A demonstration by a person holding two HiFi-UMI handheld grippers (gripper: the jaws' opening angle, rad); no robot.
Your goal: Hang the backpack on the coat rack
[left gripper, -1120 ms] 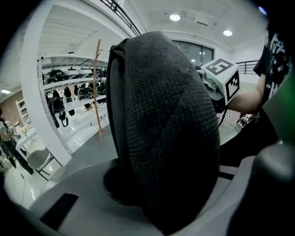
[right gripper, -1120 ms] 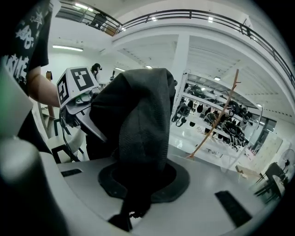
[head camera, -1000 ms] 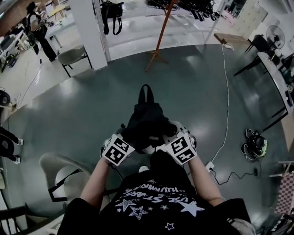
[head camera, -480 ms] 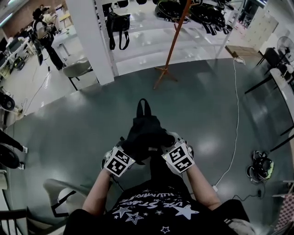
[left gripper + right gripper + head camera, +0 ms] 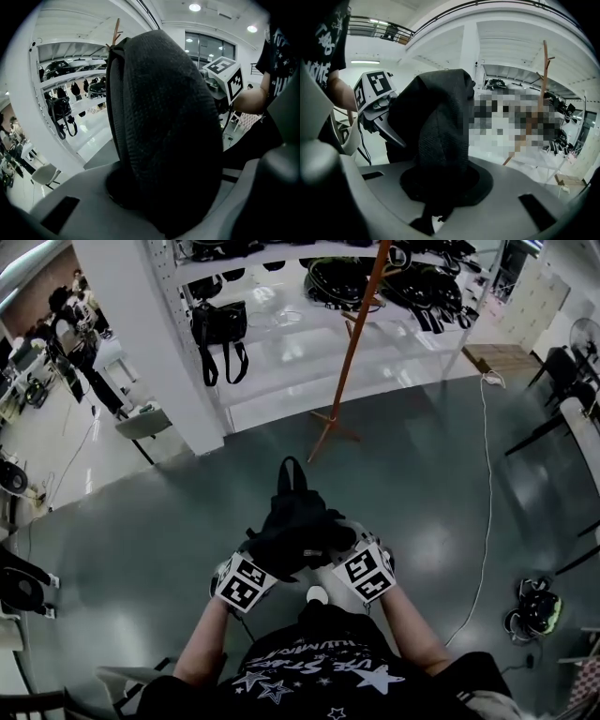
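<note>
Head view, left to right.

**Pose**
- Left forearm (image 5: 204, 638) is bare, stretched forward and angled inward.
- Left tongs (image 5: 255, 566) are pitched steeply down toward the floor (image 5: 141, 521), with the marker cube facing up.
- Right forearm (image 5: 408, 629) mirrors the left.
- Right tongs (image 5: 352, 557) are at about the same height and tilted down less steeply.
- The two tongs sit close together. The backpack (image 5: 295, 526) is bunched between and over their front ends and carried in the air above the floor.
- Its top loop points away toward the coat rack (image 5: 351, 352). Backpack and rack are well apart.
- The rack's feet stand at the floor's far edge, near a white shelf unit (image 5: 281, 371).

**Grip**
- Left gripper view: the jaws are clamped on a thick fold of black woven fabric that fills most of the view.
- Right gripper view: the jaws are likewise clamped on a narrower upright fold of the same backpack.

**Hidden or unclear**
- In the head view the tips of both tongs are buried under the backpack.
- The backpack reads as one dark lump. Only the loop is distinct; straps and pockets cannot be made out.
- The rack's top is cut off by the head view's upper edge.
- A mosaic patch covers the middle of the right gripper view and crosses the rack's pole.
- A black bag (image 5: 218, 329) hangs on the shelf unit at left.
- A white cable (image 5: 487, 474) trails across the floor at right.
</note>
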